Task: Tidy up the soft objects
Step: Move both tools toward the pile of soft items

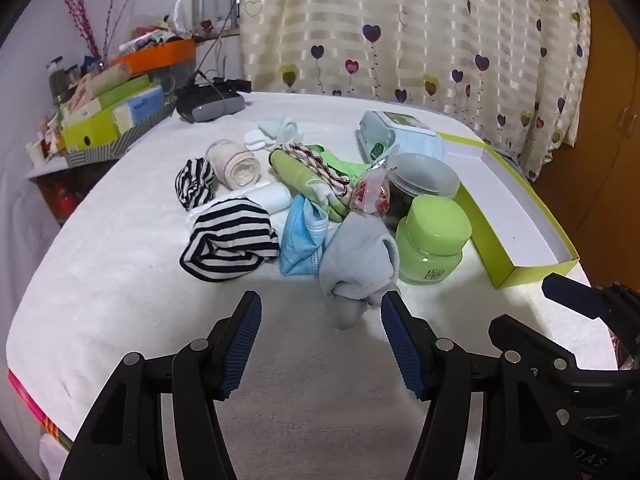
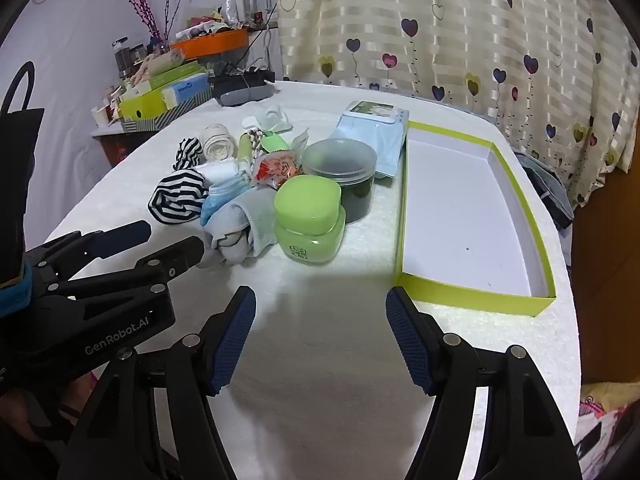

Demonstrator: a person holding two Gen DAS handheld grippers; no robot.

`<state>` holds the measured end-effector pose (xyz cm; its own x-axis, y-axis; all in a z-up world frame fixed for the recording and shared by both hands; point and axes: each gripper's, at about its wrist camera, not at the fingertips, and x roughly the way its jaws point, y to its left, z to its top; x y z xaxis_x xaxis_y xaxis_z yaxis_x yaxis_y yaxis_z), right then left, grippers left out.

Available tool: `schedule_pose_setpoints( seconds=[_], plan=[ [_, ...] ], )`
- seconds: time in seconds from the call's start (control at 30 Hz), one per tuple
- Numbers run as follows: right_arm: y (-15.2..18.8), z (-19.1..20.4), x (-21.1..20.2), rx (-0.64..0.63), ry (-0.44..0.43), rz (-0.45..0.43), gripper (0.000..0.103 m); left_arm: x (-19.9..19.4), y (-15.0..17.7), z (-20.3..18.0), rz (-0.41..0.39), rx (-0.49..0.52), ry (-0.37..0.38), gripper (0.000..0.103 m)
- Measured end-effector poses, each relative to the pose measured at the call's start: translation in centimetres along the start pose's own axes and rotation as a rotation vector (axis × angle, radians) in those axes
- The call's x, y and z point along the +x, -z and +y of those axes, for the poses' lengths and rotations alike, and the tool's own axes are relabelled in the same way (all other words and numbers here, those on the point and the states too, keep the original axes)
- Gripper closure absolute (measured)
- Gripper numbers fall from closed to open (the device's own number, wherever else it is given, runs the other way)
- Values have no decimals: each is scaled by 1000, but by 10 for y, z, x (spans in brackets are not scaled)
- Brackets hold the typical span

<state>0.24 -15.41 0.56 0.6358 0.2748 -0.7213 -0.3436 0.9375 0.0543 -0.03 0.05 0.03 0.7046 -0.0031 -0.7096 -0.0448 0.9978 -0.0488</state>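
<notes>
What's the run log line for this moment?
left tongs: open, near grey sock | right tongs: open, nothing held | box: empty

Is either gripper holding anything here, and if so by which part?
Nothing is held. The left gripper stands open just short of the bundled pale grey sock; the right gripper is open over bare white cloth.

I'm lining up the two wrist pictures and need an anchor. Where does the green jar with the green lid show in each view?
Left wrist: the green jar stands right of centre, just right of the grey sock, left of the lime box.
Right wrist: the green jar stands near centre, grey sock at its left, the lime box further right.
Shared landmark: the dark lidded tub right behind the jar.
</notes>
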Motion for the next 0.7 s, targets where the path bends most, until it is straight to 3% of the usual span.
schedule_pose_setpoints(
  seconds=[0.7],
  plan=[
    [1,3,-3,-13,5,-1,35,-5,0,6,3,2,-16,40]
  ],
)
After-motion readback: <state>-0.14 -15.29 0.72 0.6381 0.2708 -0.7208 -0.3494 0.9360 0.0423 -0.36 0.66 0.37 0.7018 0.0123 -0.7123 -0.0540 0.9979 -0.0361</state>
